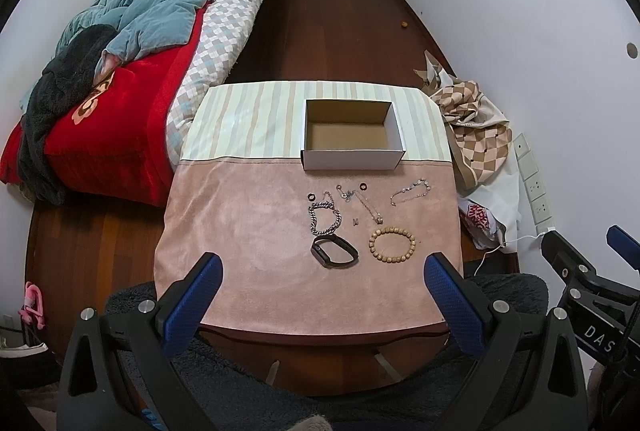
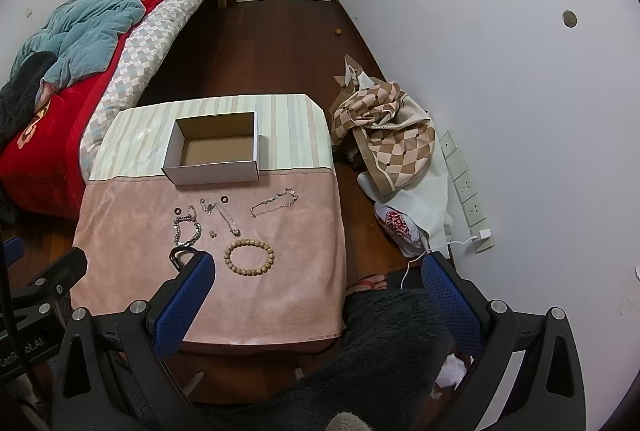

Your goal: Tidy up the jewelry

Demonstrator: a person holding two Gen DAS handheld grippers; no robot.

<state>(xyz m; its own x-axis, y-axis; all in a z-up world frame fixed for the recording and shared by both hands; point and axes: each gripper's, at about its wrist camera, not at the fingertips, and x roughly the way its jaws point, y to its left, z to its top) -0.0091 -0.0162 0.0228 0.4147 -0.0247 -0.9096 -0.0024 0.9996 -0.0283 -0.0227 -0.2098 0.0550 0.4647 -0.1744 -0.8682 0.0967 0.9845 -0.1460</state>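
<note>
An empty white cardboard box [image 1: 352,135] [image 2: 214,151] stands on the cloth-covered table [image 1: 240,231] [image 2: 132,231]. In front of it lie several pieces of jewelry: a wooden bead bracelet [image 1: 392,245] [image 2: 249,256], a black wristband [image 1: 334,251] [image 2: 178,255], a silver chain bracelet [image 1: 325,217] [image 2: 186,227], a thin silver bracelet [image 1: 411,191] [image 2: 275,201], a necklace [image 1: 362,203] [image 2: 222,213] and small black rings [image 1: 363,187]. My left gripper [image 1: 322,285] is open, held back over the table's near edge. My right gripper [image 2: 316,287] is open too, off the table's right front corner.
A bed [image 1: 120,91] [image 2: 60,71] with red and blue bedding stands to the left. Checkered cloth and bags [image 1: 476,135] [image 2: 388,147] lie on the floor to the right, by a wall with sockets [image 2: 466,187]. A dark fuzzy garment [image 2: 392,343] covers the person's lap.
</note>
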